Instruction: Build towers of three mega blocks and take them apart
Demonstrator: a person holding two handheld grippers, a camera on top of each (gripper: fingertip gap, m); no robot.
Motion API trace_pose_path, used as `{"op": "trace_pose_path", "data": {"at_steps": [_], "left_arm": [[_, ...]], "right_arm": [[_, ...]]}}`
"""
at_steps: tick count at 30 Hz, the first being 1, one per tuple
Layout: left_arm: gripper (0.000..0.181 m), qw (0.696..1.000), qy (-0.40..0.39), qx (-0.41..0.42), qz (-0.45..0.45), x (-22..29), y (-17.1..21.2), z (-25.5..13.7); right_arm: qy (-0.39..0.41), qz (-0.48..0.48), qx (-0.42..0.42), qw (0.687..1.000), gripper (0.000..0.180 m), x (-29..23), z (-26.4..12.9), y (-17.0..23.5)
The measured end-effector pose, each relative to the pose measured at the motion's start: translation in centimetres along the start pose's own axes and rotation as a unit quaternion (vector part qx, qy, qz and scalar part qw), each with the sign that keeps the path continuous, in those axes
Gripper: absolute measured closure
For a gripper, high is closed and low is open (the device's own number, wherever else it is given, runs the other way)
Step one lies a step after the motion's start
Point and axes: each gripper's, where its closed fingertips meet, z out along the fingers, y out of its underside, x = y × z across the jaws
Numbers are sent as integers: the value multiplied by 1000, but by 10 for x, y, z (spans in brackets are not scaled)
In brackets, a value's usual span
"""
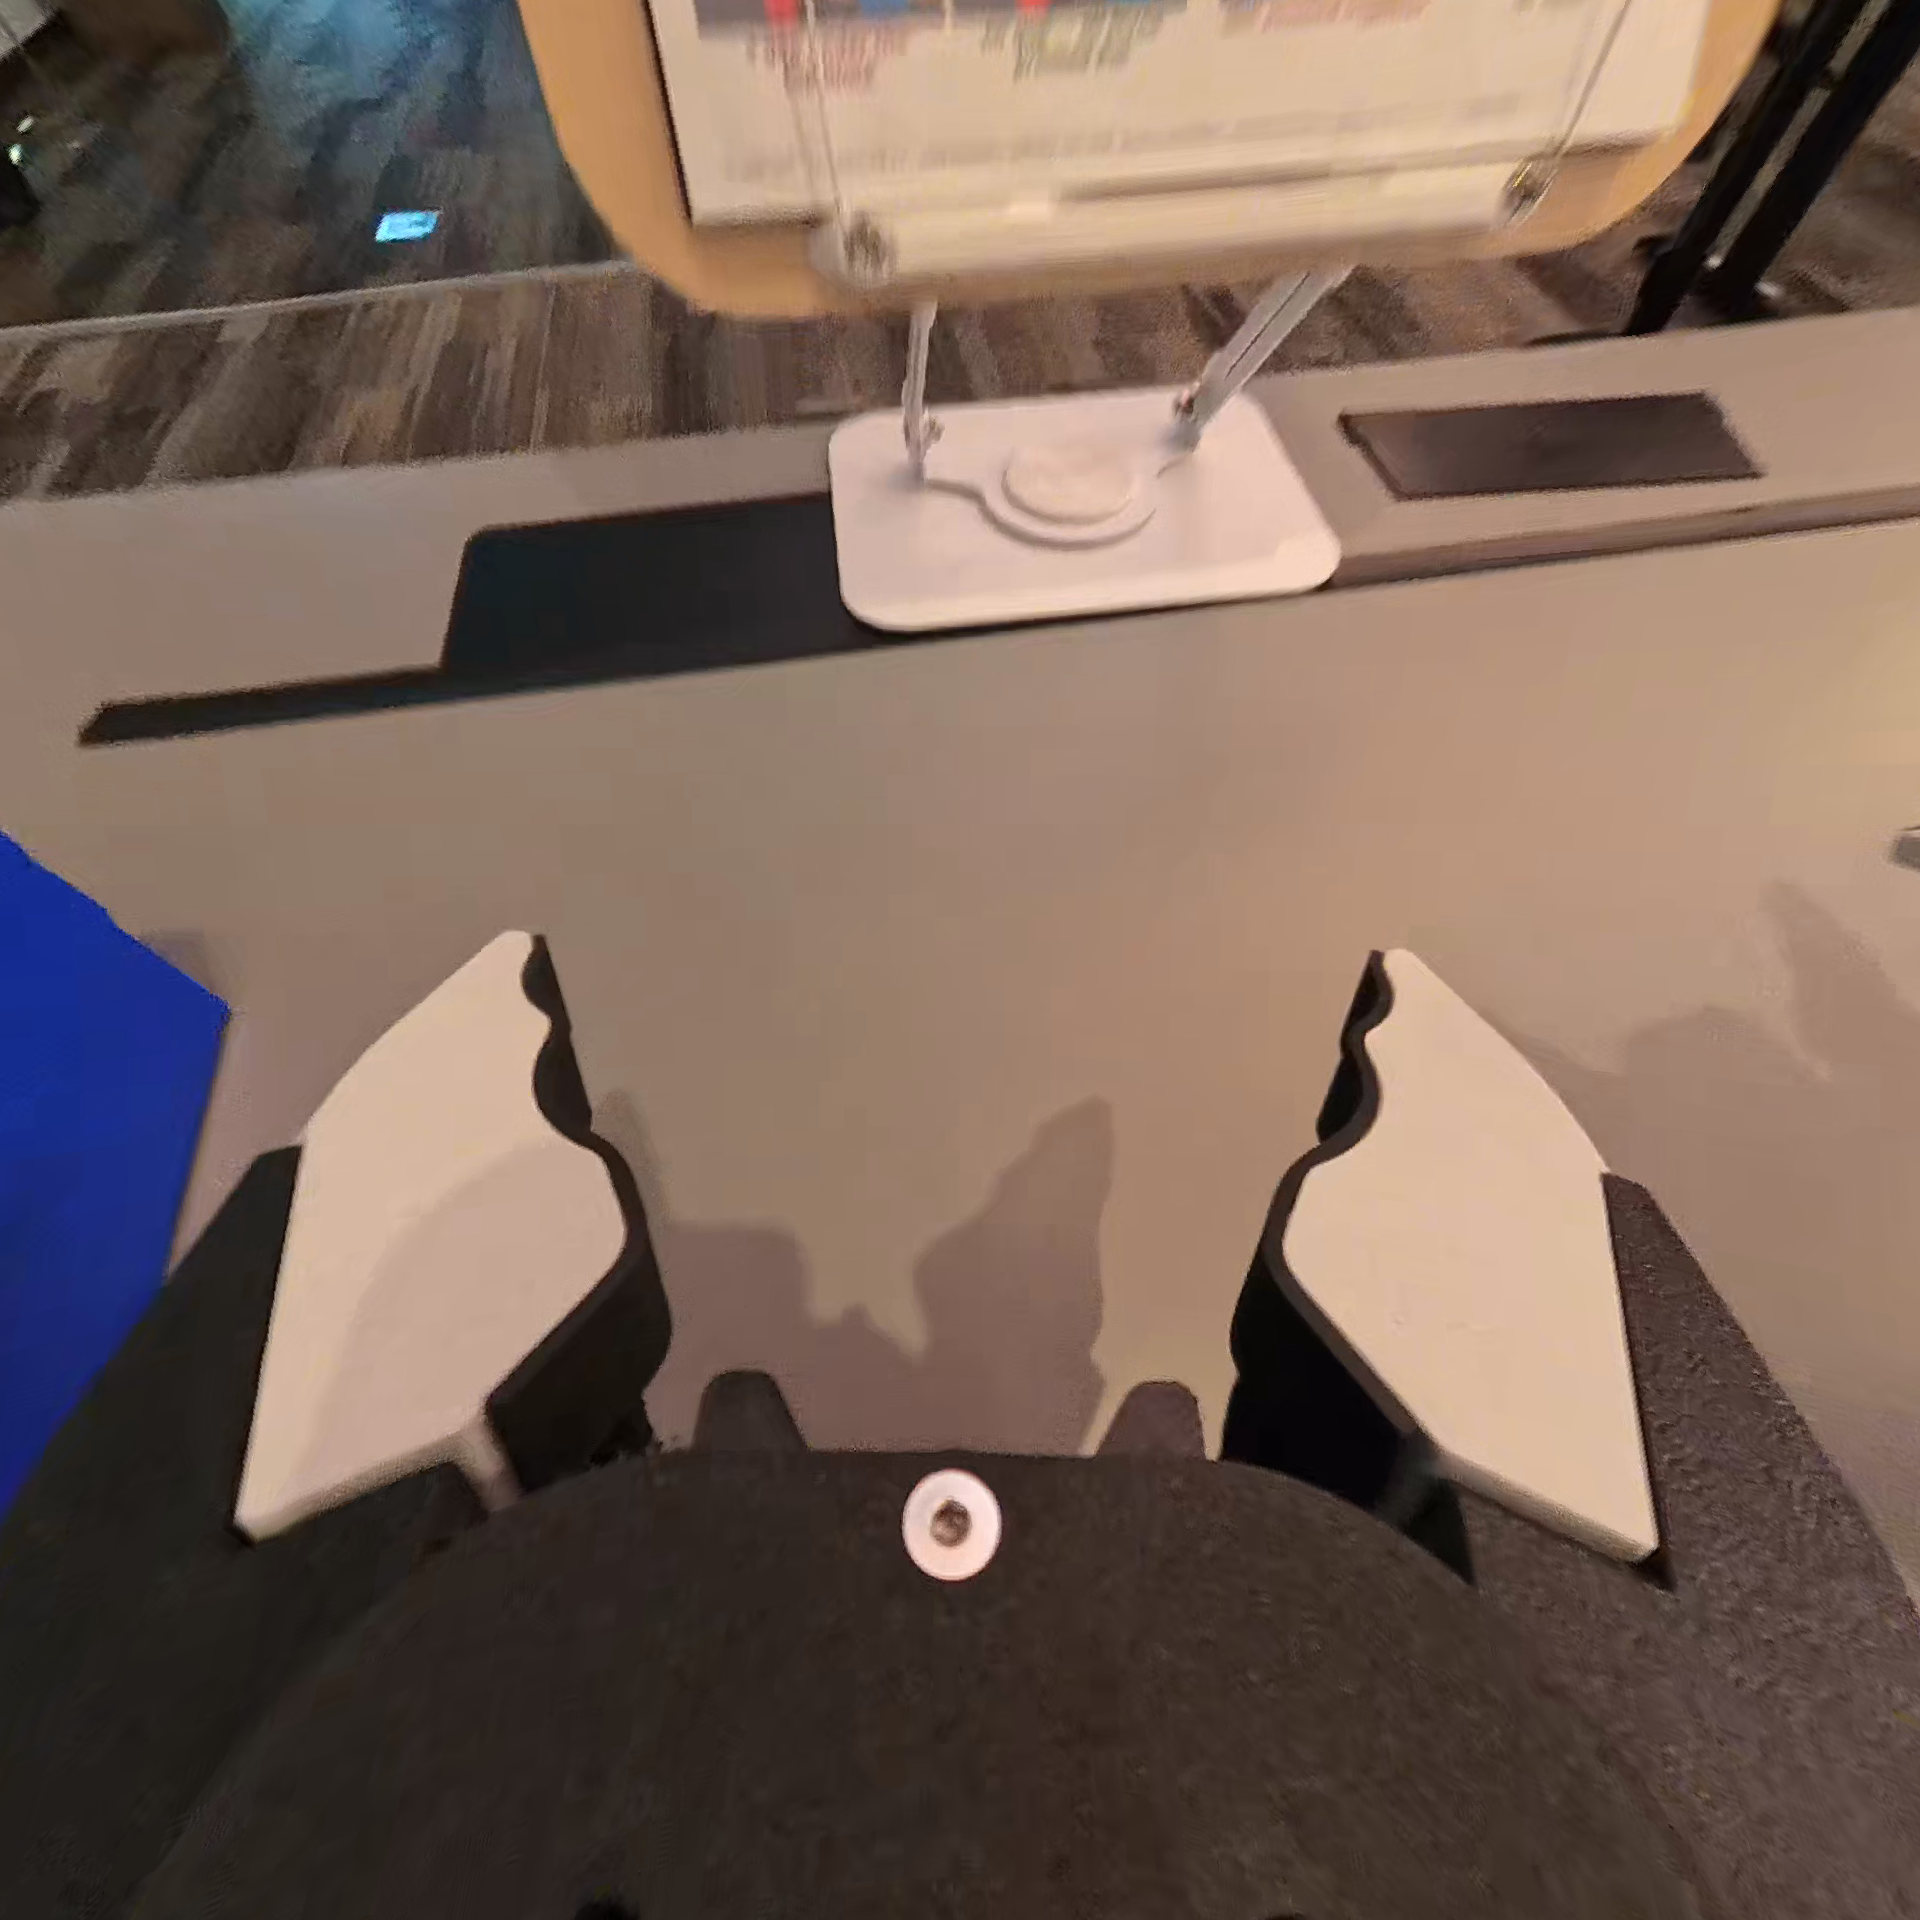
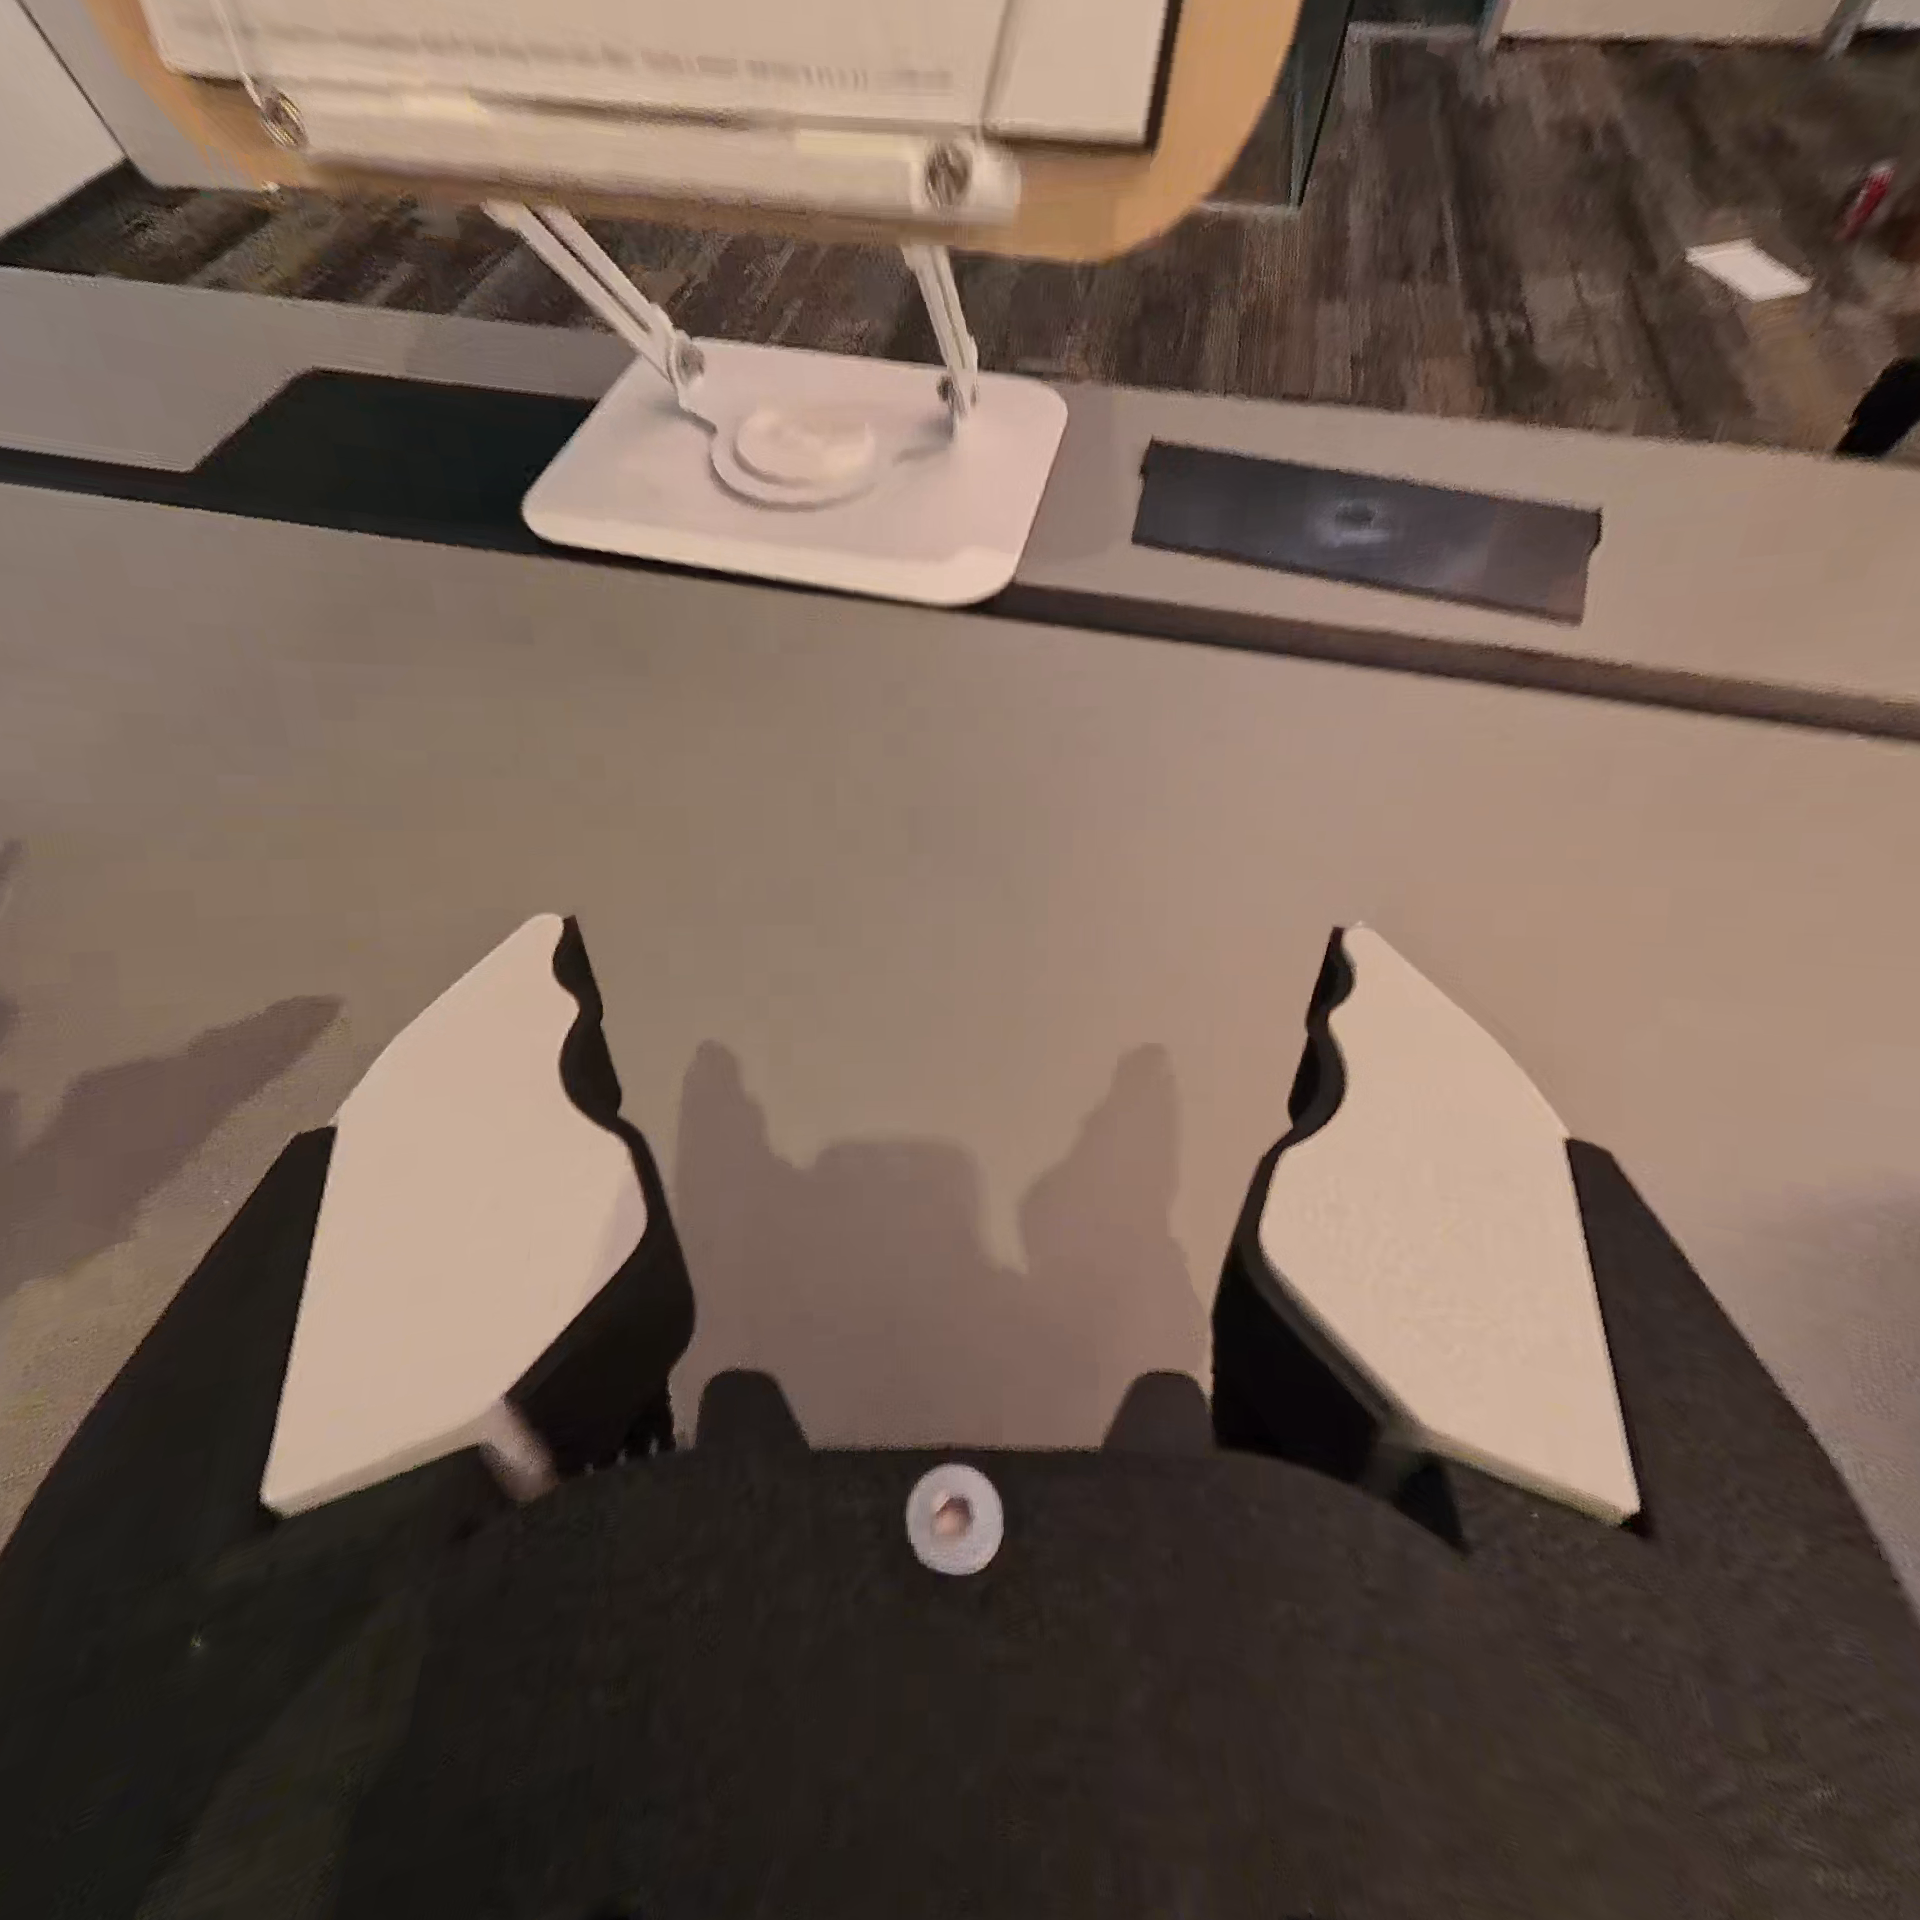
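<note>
Both the left gripper (image 1: 956, 956) and the right gripper (image 2: 951, 935) hang released over the bare grey matte tabletop (image 1: 935, 790), fingers spread wide around nothing. At 12 o'clock stands a white metal stand (image 1: 1086, 514). A vivid blue flat-sided shape (image 1: 73, 1091), perhaps a mega block though I cannot tell, sits at 9 o'clock in the left wrist view.

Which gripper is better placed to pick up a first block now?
Probably the left. The left gripper is open and a blue thing, perhaps a block, lies just beside its left finger. The right gripper is open too, but only the bare grey table shows around it.
</note>
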Motion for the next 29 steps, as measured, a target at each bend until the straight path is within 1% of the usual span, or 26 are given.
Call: {"op": "trace_pose_path", "data": {"at_steps": [3,6,10,15,21,25,29], "left_arm": [[41,999,-7,-36,-15,-4,36,18],[43,998,-13,-61,-13,-4,56,28],[36,997,-18,-77,-18,4,67,34],[35,996,-16,-87,-23,15,76,38],[35,989,-20,-137,-44,17,102,44],[35,986,-13,-160,-53,18,108,46],[35,984,-20,-170,-45,17,110,48]], "right_arm": [[4,15,-21,1000,48,3,10,24],[23,3,-28,999,41,5,17,36],[49,-23,-39,998,36,5,23,48],[52,1,-58,997,35,4,31,66],[55,13,-76,995,35,8,36,80],[51,20,-89,995,37,8,38,83],[51,36,-125,990,38,9,40,93]]}}
